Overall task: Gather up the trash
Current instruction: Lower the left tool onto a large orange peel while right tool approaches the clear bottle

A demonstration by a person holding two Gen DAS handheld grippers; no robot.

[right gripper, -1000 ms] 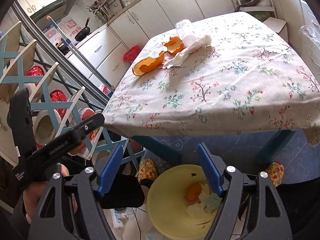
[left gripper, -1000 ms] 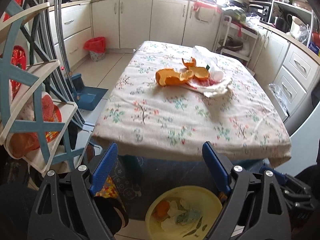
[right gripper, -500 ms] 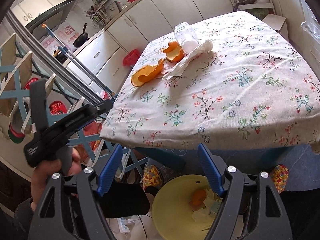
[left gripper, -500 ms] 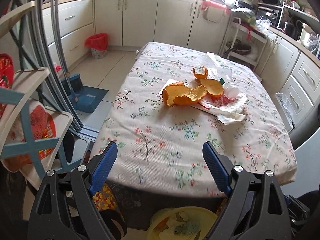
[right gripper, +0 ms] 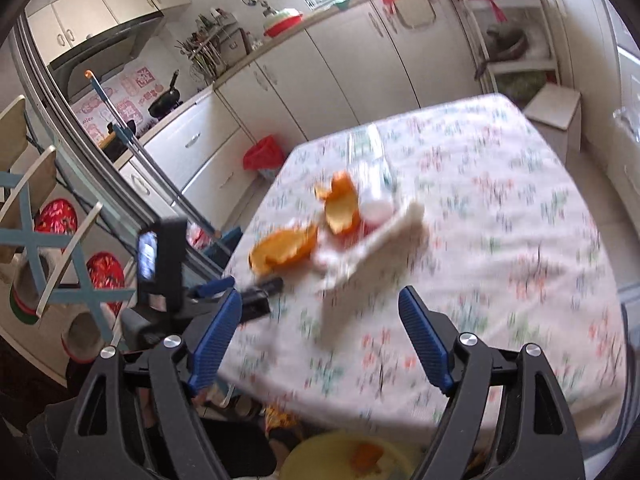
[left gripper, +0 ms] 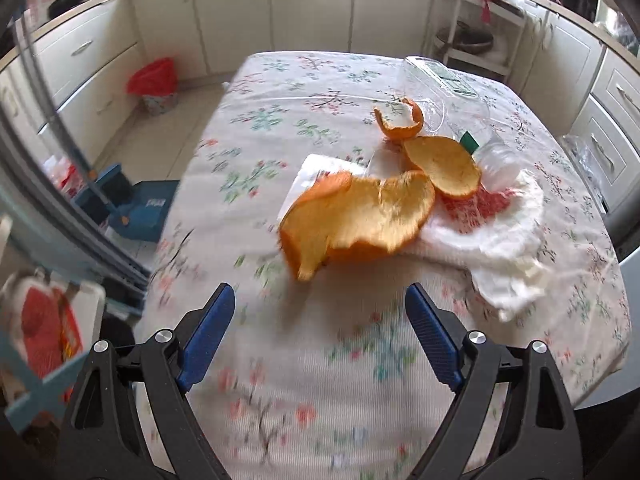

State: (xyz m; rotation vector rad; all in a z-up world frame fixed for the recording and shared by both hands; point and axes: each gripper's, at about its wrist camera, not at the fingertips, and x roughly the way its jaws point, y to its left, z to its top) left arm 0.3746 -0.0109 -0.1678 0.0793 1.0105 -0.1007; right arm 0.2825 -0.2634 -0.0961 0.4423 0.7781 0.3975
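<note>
Orange peels lie on the floral tablecloth: a large peel point(left gripper: 356, 220) point(right gripper: 282, 250), a middle peel point(left gripper: 444, 166) point(right gripper: 342, 212) and a small curled peel point(left gripper: 400, 122). They rest on a crumpled white tissue point(left gripper: 500, 240) point(right gripper: 376, 248) next to a clear plastic bottle point(left gripper: 448, 96) point(right gripper: 370, 172) lying on its side. My left gripper point(left gripper: 320, 336) is open and empty, just short of the large peel. It also shows in the right wrist view point(right gripper: 224, 292). My right gripper point(right gripper: 320, 344) is open and empty over the table's near edge.
A yellow bin point(right gripper: 352, 456) with trash in it stands on the floor below the table edge. A blue folding chair point(right gripper: 52, 240) is at the left. A red-lined bin point(left gripper: 154, 84) stands by white cabinets point(left gripper: 312, 4). A blue dustpan point(left gripper: 136, 208) lies on the floor.
Both grippers have moved up from over the yellow bin and forward over the table. The left one has come close to the large peel. Both stay open.
</note>
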